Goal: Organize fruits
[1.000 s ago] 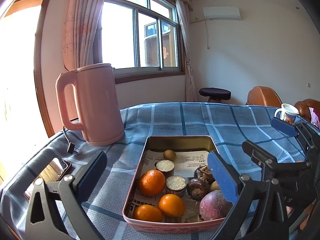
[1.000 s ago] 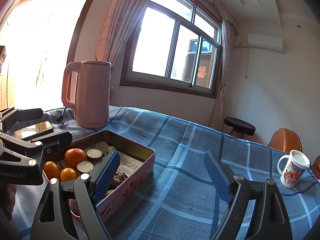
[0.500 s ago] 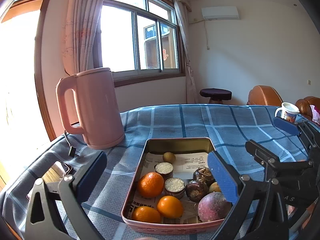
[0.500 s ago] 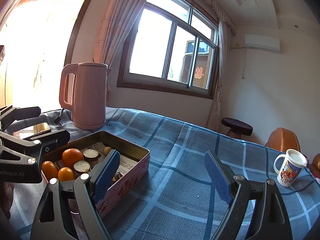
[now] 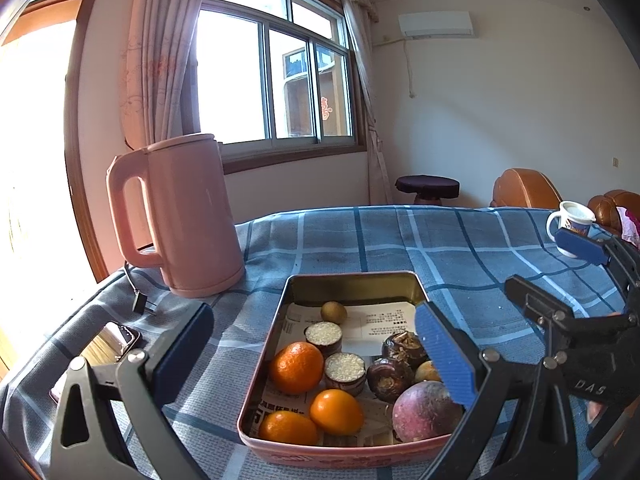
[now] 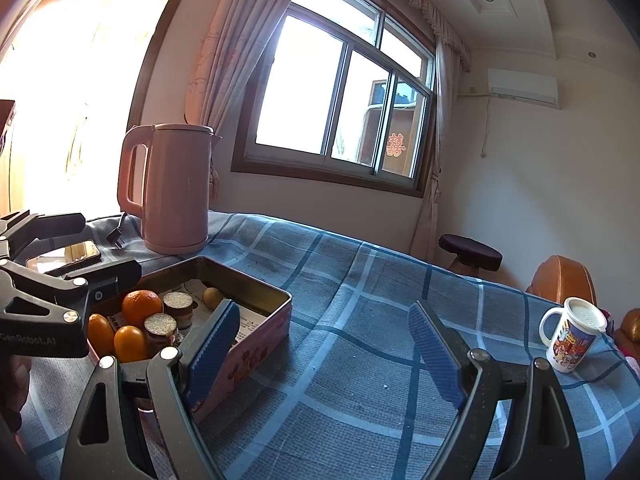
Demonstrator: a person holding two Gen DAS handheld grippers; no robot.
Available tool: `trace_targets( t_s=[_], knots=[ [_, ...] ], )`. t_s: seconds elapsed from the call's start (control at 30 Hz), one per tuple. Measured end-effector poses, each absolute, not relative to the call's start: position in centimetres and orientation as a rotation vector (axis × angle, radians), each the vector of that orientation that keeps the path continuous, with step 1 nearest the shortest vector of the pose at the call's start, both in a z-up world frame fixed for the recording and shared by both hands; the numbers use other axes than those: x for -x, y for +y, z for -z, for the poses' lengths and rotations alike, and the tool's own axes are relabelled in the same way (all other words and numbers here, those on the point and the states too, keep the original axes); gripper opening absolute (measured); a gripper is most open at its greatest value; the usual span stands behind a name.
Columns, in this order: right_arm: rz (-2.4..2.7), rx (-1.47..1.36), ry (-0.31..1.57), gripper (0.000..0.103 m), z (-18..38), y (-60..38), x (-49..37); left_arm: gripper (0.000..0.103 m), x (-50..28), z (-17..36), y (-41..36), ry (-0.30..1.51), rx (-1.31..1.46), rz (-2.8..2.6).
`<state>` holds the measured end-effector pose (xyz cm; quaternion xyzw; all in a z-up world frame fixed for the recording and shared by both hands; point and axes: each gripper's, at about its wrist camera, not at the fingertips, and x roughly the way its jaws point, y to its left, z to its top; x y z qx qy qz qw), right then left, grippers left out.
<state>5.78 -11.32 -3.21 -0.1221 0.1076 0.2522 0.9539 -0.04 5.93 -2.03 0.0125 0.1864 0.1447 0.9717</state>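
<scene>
Plaid tablecloth, fruit tin, perhaps chestnuts.

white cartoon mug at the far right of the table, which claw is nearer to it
Right. The right claw hangs open over bare blue checked cloth, with the white cartoon mug just beyond its right finger. The left claw is open over the pink rectangular tin of fruit, further from it.

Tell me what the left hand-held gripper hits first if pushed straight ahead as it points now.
Probably the fruit in the rectangular pink metal tin, nearest the round orange tangerine. The open left hand-held gripper frames it; depth is unclear.
</scene>
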Motion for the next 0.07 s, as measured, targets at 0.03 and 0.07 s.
trace_targets(
  t_s=[0.03, 0.07],
  knots=[
    [-0.504, 0.249, 0.227, 0.087, 3.14, -11.75, -5.86, 0.103, 0.01, 2.04, 5.88, 0.378, -0.025, -0.287],
    [-0.499, 0.250, 0.233, 0.087, 3.12, -12.02, -5.93, 0.103, -0.02, 2.05, 5.84, 0.379, -0.023, -0.281]
  ],
)
